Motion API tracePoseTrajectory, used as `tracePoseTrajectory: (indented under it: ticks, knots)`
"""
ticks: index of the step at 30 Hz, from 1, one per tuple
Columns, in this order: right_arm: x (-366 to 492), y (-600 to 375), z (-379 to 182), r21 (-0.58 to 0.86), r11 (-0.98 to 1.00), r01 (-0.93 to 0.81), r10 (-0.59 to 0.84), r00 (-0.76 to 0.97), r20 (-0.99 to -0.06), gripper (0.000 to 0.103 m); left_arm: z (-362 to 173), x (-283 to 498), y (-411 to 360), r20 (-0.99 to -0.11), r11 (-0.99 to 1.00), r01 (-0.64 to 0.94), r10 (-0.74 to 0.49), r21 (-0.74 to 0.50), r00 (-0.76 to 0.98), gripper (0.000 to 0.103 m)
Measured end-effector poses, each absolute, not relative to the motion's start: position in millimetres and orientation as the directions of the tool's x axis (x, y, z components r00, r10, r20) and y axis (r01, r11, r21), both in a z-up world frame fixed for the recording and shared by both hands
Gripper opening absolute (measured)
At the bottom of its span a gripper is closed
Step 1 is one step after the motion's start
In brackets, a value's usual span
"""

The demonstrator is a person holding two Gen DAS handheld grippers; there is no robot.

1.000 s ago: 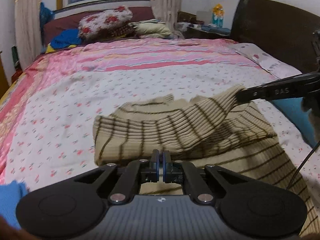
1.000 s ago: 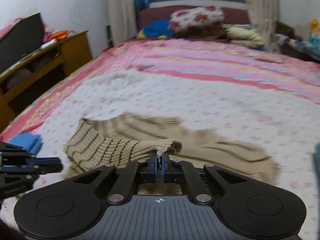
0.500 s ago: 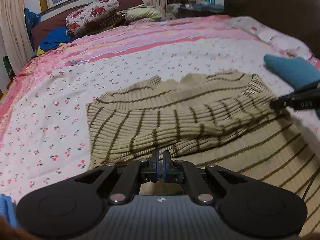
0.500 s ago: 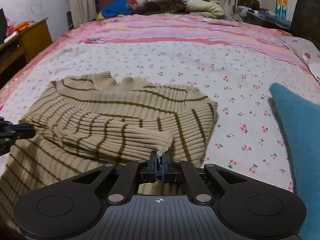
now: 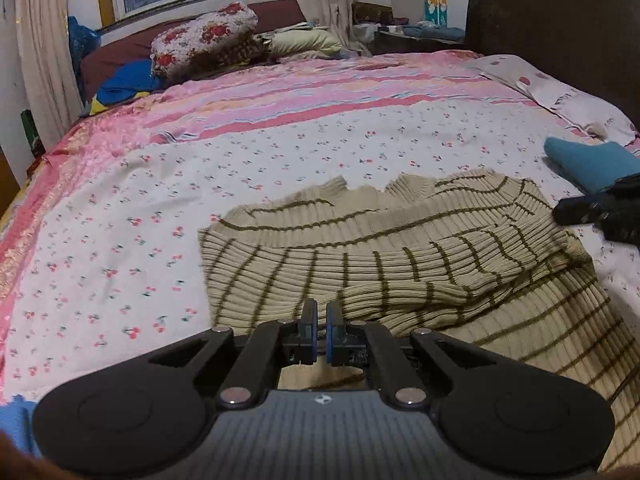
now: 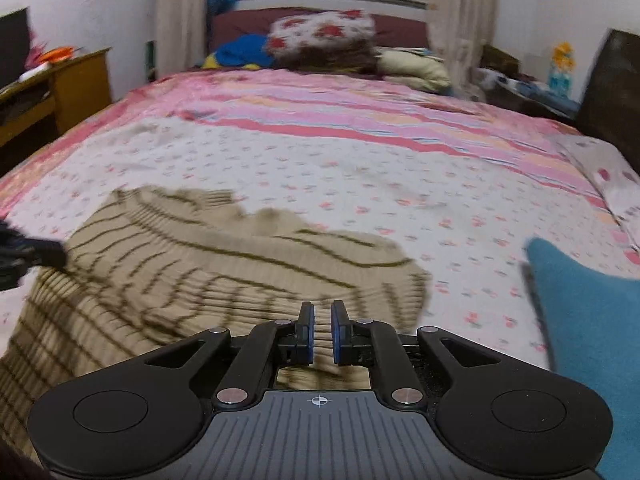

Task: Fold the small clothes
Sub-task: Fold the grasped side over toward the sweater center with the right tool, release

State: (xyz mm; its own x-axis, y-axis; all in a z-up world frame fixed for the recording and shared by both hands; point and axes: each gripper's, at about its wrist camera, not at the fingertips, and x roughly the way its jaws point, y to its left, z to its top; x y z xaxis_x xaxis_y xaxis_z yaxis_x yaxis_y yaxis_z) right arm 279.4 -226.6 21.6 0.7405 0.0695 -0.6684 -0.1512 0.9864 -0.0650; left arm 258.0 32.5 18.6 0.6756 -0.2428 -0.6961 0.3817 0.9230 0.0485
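Note:
A beige ribbed sweater with thin brown stripes (image 5: 400, 248) lies on the flowered bedsheet (image 5: 120, 240), its near part folded over the rest. My left gripper (image 5: 319, 318) sits low at the fold's near left edge, shut on the sweater's edge. At the fold's right end my right gripper (image 6: 322, 320) hovers over the sweater (image 6: 224, 280). Its jaws are opening and the knit shows through the gap, with the pads no longer pressing it. Each gripper shows at the side of the other's view: the right gripper (image 5: 592, 210), the left gripper (image 6: 36, 254).
A folded teal cloth (image 6: 592, 320) lies on the bed right of the sweater. A blue cloth (image 5: 16, 420) lies at the near left. Pillows (image 5: 204, 36) are piled at the far end, a dark headboard (image 5: 560, 40) stands on the right, a wooden desk (image 6: 60, 84) on the left.
Both grippers brought the lifted sweater edge forward and down, so the fold now lies flat on the rest. The right jaws have parted a little; the left stays shut.

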Motion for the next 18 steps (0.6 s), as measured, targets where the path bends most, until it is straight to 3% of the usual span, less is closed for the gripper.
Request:
tracePoseTrajectory:
  ticks: [5, 9, 18]
  knots:
    - [299, -210, -9, -0.129, 0.976, -0.177, 0.026, 0.677, -0.736, 0.011, -12, 266, 27, -0.791, 0.9, 0.423, -0.185, 0.102, 0.584, 0.012]
    - [301, -229, -16, -0.082, 0.986, -0.146, 0.032, 0.644, -0.764, 0.011, -3, 258, 40, -0.777, 0.91, 0.412, -0.226, 0.048, 0.588, 0.014]
    - [294, -222, 12, -0.02, 0.985, -0.17, 0.108, 0.708, -0.698, 0.012, 27, 266, 38, -0.675, 0.92, 0.39, -0.314, -0.042, 0.668, 0.014]
